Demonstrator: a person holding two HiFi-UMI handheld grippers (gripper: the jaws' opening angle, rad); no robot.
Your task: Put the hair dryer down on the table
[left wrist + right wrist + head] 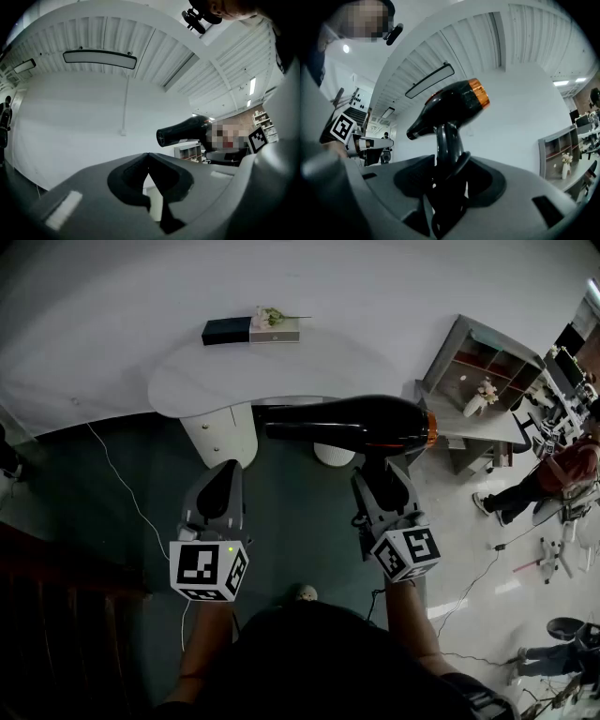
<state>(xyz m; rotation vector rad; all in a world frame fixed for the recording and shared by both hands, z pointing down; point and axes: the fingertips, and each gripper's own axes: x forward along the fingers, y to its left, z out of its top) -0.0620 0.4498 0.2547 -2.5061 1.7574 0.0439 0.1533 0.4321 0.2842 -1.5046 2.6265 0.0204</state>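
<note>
Nearest the person, the left gripper [223, 476] sits with jaws pressed together on nothing; beside it the right gripper [384, 476] clamps the handle of the hair dryer [347, 424], held in the air with its barrel pointing left; beyond lies the white table [309, 371], a dark box [225, 331] at its far edge; the heavy barrel may swivel in the jaws, and an early release would drop it short of the tabletop.
</note>
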